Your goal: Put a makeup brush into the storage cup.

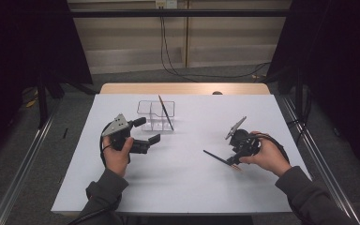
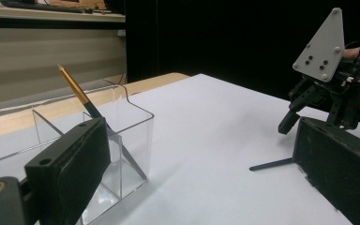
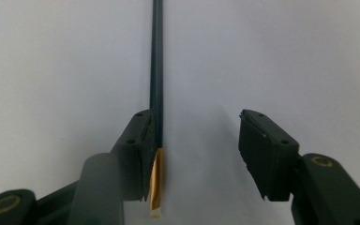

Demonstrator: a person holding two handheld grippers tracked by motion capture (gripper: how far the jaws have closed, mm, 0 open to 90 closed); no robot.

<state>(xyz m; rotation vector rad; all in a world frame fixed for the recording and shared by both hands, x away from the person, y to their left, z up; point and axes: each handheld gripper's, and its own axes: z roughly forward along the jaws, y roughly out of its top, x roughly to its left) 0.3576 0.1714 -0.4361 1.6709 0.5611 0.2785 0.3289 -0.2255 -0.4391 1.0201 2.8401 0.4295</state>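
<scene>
Where jaws gape, slim gold-tipped pencil [image 3: 156,84] lies

Dark slim brush [image 3: 156,70] with gold end lying flat on white table, well apart from clear organizer.

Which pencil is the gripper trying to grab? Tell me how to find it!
Look at the big white table, then at the right gripper in the person's hand near the table's right side. The dark pencil lies flat on the table between its open jaws, gold end toward the hand. The other pencil stands tilted in the clear box instead.
</scene>
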